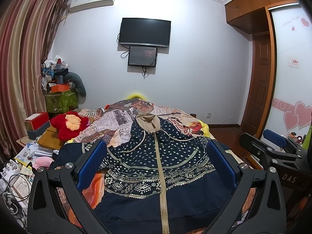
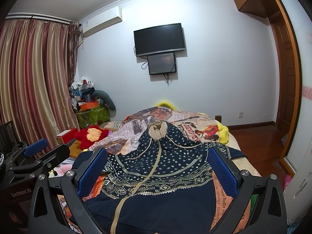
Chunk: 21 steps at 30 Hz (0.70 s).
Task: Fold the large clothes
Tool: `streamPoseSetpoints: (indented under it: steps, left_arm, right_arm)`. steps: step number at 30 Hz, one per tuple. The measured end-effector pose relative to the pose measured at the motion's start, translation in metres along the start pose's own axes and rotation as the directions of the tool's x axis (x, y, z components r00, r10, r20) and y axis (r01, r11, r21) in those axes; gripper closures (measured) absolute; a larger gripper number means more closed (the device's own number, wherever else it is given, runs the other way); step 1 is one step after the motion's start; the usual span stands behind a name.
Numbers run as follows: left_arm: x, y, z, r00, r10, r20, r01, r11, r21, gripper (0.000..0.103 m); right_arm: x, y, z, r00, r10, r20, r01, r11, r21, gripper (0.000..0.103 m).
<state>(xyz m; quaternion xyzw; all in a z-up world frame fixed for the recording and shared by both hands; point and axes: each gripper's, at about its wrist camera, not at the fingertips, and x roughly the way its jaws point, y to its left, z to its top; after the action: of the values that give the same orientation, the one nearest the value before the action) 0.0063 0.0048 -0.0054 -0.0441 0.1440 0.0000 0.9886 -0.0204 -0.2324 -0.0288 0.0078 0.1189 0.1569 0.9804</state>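
A dark navy zip hoodie (image 1: 156,167) with white dots, a patterned band and a beige-lined hood lies spread face up on the bed, hood pointing to the far wall. The same hoodie (image 2: 156,171) fills the right wrist view. My left gripper (image 1: 156,156) hovers over its lower front, open wide, blue pads either side of the zipper (image 1: 163,191), nothing between them. My right gripper (image 2: 158,159) is likewise open above the hoodie. The right gripper (image 1: 273,146) also shows at the right edge of the left wrist view, and the left gripper (image 2: 35,152) at the left edge of the right wrist view.
A printed quilt (image 1: 124,119) covers the bed. A red plush toy (image 1: 68,126), boxes and papers crowd the left side. Striped curtains (image 1: 21,58) hang left; a TV (image 1: 144,32) is on the far wall. Wardrobe and wooden floor (image 2: 259,136) lie to the right.
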Motion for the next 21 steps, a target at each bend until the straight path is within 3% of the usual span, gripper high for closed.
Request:
streamPoseSetpoints:
  steps: [12, 16, 21]
  left_arm:
    - [0.012, 0.013, 0.000, 1.000, 0.013, -0.027, -0.013, 1.000, -0.006, 0.000]
    - [0.028, 0.034, 0.003, 0.996, 0.074, -0.043, -0.076, 0.996, -0.038, 0.000]
    - [0.069, 0.083, 0.000, 0.977, 0.174, -0.121, -0.185, 0.979, -0.086, 0.000]
  right_arm:
    - [0.014, 0.006, 0.001, 1.000, 0.007, -0.025, -0.008, 1.000, -0.005, 0.000]
    - [0.036, 0.006, 0.004, 0.999, -0.001, -0.049, 0.001, 1.000, -0.015, 0.000]
    - [0.084, 0.009, 0.008, 0.995, 0.001, -0.097, -0.005, 0.999, -0.044, 0.000]
